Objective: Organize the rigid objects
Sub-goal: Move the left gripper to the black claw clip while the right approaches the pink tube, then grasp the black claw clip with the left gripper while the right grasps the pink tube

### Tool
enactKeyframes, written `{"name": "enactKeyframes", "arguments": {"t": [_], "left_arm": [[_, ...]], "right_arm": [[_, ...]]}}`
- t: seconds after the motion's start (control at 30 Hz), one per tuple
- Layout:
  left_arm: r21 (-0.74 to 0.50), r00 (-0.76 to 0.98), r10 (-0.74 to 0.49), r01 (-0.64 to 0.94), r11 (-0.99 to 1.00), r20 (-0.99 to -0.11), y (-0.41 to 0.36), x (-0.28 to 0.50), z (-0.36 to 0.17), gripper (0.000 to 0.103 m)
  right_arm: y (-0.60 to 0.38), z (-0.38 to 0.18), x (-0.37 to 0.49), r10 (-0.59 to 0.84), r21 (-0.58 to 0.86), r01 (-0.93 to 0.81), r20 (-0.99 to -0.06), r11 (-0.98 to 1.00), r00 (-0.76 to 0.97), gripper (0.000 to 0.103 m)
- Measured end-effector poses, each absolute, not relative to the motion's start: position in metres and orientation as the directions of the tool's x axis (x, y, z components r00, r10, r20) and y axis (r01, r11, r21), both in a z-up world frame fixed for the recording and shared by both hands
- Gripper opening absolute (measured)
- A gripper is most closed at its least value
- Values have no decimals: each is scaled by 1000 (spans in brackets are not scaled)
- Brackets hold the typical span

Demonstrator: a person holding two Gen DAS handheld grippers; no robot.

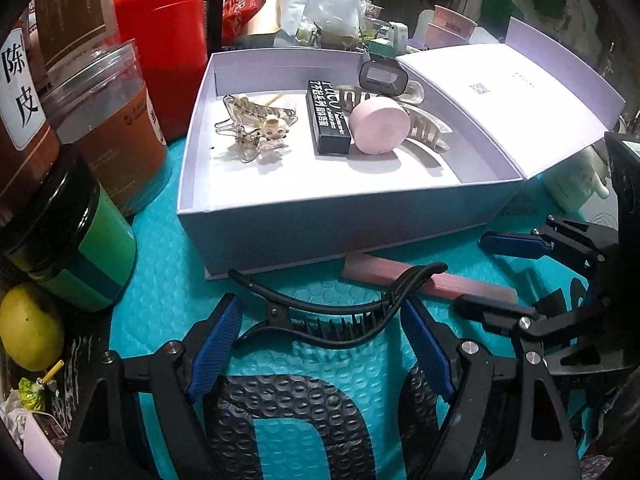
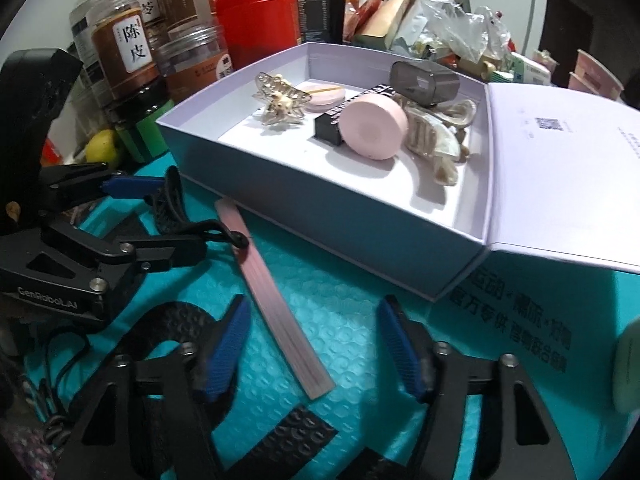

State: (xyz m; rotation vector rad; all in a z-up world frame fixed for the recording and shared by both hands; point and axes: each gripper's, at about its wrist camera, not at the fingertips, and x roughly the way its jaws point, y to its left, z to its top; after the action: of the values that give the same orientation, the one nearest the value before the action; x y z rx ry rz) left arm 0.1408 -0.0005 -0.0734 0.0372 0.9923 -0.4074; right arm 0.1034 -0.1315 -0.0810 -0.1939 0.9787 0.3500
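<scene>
An open lavender box [image 1: 280,216] [image 2: 280,184] sits on a teal bubble mailer. It holds a clear butterfly clip [image 1: 256,128] [image 2: 280,104], a black carton [image 1: 326,120], a pink round case [image 1: 380,126] [image 2: 374,126], beige claw clips [image 1: 426,126] [image 2: 436,140] and a grey case [image 2: 424,80]. A black hair clip [image 1: 336,308] [image 2: 172,204] lies between the open fingers of my left gripper [image 1: 324,340] [image 2: 160,216]. A pink flat stick [image 1: 428,278] [image 2: 276,296] lies in front of the box. My right gripper [image 2: 316,344] [image 1: 500,276] is open and empty beside the stick.
Jars [image 1: 108,128] [image 2: 124,48], a red canister [image 1: 164,52] [image 2: 256,16], a green jar [image 1: 84,248] and a lemon [image 1: 28,328] crowd the left. The box lid [image 1: 520,84] [image 2: 560,168] lies open at the right. Bags and clutter [image 2: 440,20] sit behind the box.
</scene>
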Motion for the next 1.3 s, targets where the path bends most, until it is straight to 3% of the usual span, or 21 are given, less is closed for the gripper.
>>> {"name": "enactKeyframes", "arguments": {"t": [0.1,0.17,0.27,0.53,0.57,0.6,0.8,1.3], "left_arm": [[-174,478,-330,342,923,-814,1,139,-73,80],[-189,482,-338,331,924,-809,3,138,-72,74],[-205,482,-347,325,923,-804,4,134,-71,63],[-207,479,-351,328,922,-804,3,115,-70,44],[-197,482,-346,332,922,-805,2,111,-70,27],[-186,481,-335,331,925,-810,1,107,-71,21],[-213,472,-359,334,918,-805,1,92,-71,14],[-127,545,-322,364,923,-774,-1,45,-60,14]], "right_arm": [[-131,-80,98,209,-4,-387,-837,922,506,43],[-132,-79,94,221,11,-385,-835,923,504,29],[-133,-78,90,217,21,-366,-836,930,503,28],[-141,-77,71,202,32,-321,-834,946,513,23],[-142,-77,68,200,32,-316,-834,948,514,22],[-144,-77,65,200,35,-312,-834,950,515,22],[-150,-76,49,186,39,-278,-831,960,524,21],[-157,-76,12,218,87,-264,-825,961,522,15]]}}
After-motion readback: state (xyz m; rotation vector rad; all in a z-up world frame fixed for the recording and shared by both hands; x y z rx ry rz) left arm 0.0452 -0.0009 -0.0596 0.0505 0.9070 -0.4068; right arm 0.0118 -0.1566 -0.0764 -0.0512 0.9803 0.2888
